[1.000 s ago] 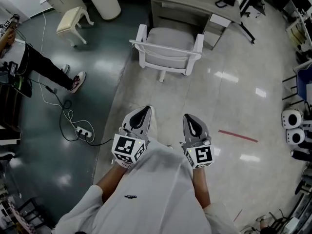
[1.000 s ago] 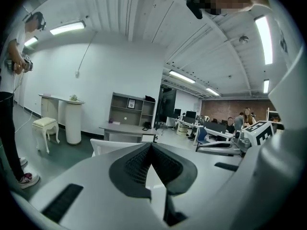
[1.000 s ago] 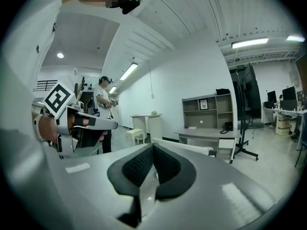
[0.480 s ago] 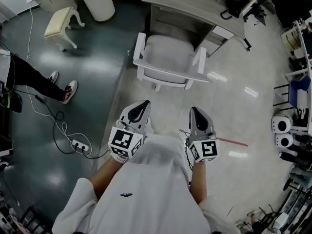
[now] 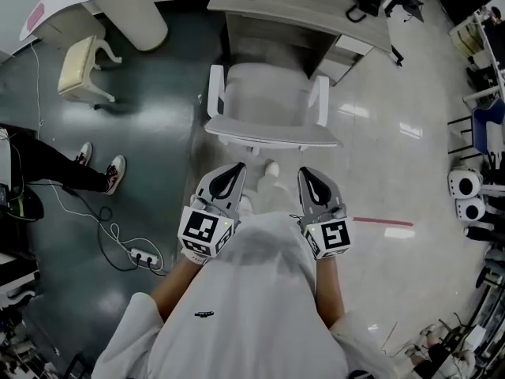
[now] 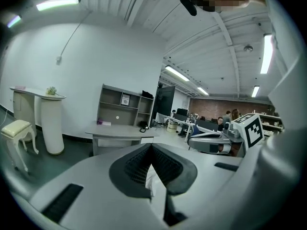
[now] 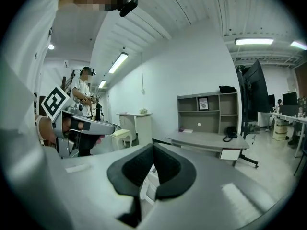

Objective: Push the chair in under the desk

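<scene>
A white armchair [image 5: 268, 105] stands on the floor in front of the grey desk [image 5: 304, 2], its seat facing the desk and its backrest rail [image 5: 272, 136] towards me. The chair's front reaches the desk's edge. My left gripper [image 5: 233, 174] and right gripper [image 5: 307, 175] are both shut and hold nothing. They point at the backrest, side by side, a short way behind it and apart from it. In the left gripper view the shut gripper [image 6: 151, 148] aims towards the desk [image 6: 120, 133]. The right gripper view shows its gripper [image 7: 153, 150] likewise, with the desk [image 7: 211, 140] beyond.
A cream stool [image 5: 77, 68] and a white round pedestal [image 5: 142, 14] stand at the left. A person's legs [image 5: 79, 164] and a power strip with cable [image 5: 142, 255] lie on the dark floor. White machines [image 5: 467, 196] line the right side, near a red floor line [image 5: 387, 222].
I have come closer to the chair. It and the desk now sit lower and larger in view, and both grippers have come up close behind the backrest. Both stay shut.
</scene>
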{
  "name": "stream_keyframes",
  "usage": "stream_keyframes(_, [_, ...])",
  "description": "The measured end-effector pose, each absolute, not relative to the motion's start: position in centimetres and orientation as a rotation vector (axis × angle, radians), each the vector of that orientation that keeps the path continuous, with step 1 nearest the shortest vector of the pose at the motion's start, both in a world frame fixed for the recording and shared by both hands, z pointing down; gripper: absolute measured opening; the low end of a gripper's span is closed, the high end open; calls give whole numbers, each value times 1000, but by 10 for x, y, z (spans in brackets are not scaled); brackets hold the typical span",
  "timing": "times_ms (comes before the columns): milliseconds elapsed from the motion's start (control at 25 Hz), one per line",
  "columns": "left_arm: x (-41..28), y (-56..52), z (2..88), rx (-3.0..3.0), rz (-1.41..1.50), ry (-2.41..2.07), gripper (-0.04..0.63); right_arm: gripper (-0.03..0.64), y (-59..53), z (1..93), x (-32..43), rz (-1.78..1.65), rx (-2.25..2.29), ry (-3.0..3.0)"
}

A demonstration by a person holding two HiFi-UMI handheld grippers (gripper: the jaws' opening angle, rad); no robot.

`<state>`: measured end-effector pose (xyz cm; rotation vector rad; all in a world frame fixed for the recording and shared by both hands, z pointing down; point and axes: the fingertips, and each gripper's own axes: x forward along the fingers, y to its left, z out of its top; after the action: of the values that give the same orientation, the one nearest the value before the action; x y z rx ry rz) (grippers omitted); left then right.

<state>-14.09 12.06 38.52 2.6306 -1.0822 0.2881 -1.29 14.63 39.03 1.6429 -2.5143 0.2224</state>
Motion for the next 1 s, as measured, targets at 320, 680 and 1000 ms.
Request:
stream_keyframes(320, [-99,42,374,2705,411,-1073,8,12,62,390,26,219,1596,-2613])
stream_keyframes(680, [-53,-3,385,2694,532,-1101,8,12,7,395,58,240,1407,-2688])
stream_keyframes(1000, [-58,-7,415,2637,679,-1081,8,55,3,415,45,278,1187,-2707])
